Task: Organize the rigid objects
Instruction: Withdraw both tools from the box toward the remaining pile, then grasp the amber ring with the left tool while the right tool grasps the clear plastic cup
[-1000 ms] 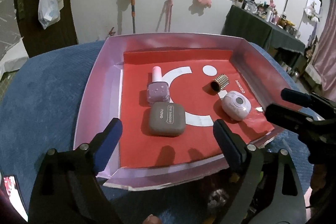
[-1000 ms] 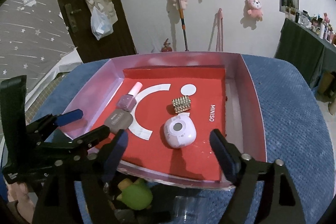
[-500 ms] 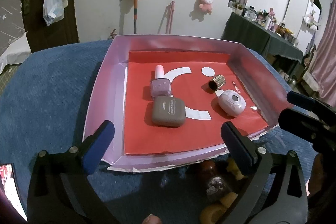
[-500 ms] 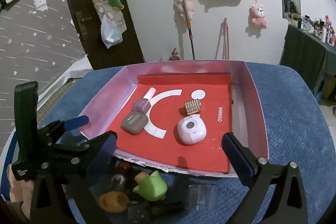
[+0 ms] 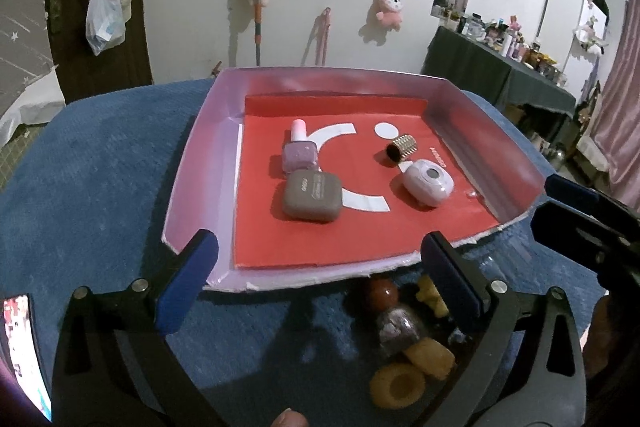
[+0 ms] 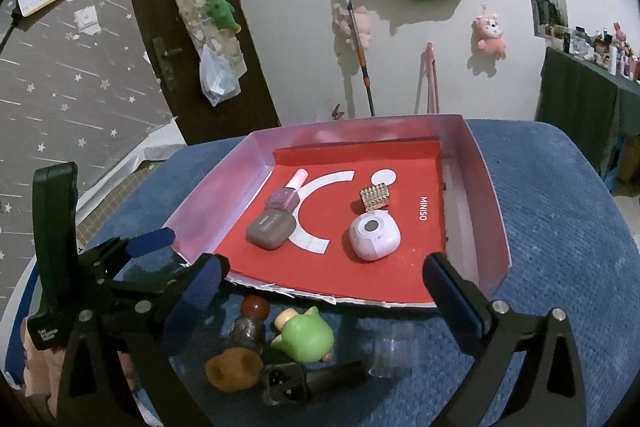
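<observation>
Inside the shallow tray [image 5: 192, 183], on its red liner, lie four things: a lilac nail polish bottle [image 5: 299, 151] touching a taupe rounded case [image 5: 313, 195] at the left, a studded gold cap [image 5: 401, 148] just beside a white rounded gadget [image 5: 427, 182] at the right. Nearer, off the tray's torn near edge on the blue cloth [image 6: 560, 227], sits a dim cluster: a green figure [image 6: 306, 337], a brown ring [image 6: 232, 369], a clear cup [image 6: 394, 349], and what may be a black clip. Both the left gripper [image 5: 316, 281] and right gripper [image 6: 324, 291] stand fully spread, empty. Cloth right of the tray lies open.
</observation>
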The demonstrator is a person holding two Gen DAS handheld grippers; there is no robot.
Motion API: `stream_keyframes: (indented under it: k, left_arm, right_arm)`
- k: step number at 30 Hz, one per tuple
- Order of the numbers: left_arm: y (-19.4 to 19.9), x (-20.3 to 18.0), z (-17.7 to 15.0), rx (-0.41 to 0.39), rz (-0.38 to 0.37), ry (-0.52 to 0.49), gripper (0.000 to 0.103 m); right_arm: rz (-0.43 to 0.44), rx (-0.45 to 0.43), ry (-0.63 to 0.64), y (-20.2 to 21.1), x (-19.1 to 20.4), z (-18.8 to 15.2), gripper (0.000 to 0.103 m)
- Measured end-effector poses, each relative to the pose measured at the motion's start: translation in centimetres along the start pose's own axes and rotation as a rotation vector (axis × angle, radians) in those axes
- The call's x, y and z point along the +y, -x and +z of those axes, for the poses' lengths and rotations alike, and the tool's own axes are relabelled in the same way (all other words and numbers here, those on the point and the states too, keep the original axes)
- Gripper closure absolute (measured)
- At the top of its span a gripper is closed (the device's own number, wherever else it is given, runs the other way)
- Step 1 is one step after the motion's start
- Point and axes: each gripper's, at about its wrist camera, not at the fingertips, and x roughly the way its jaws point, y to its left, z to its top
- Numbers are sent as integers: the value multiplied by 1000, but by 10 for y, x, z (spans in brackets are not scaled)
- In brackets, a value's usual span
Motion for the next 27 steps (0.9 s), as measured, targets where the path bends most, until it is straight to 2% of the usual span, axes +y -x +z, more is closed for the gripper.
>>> stream_keyframes:
  k: [15,27]
  left_arm:
    - [20,-9,-24,-5,-2,0,0]
    - [32,-19,-42,0,-1,-18,0]
  right_arm:
    - [-5,-84,6,27,7,-25,0]
    - [0,-100,-1,40,10,-43,0]
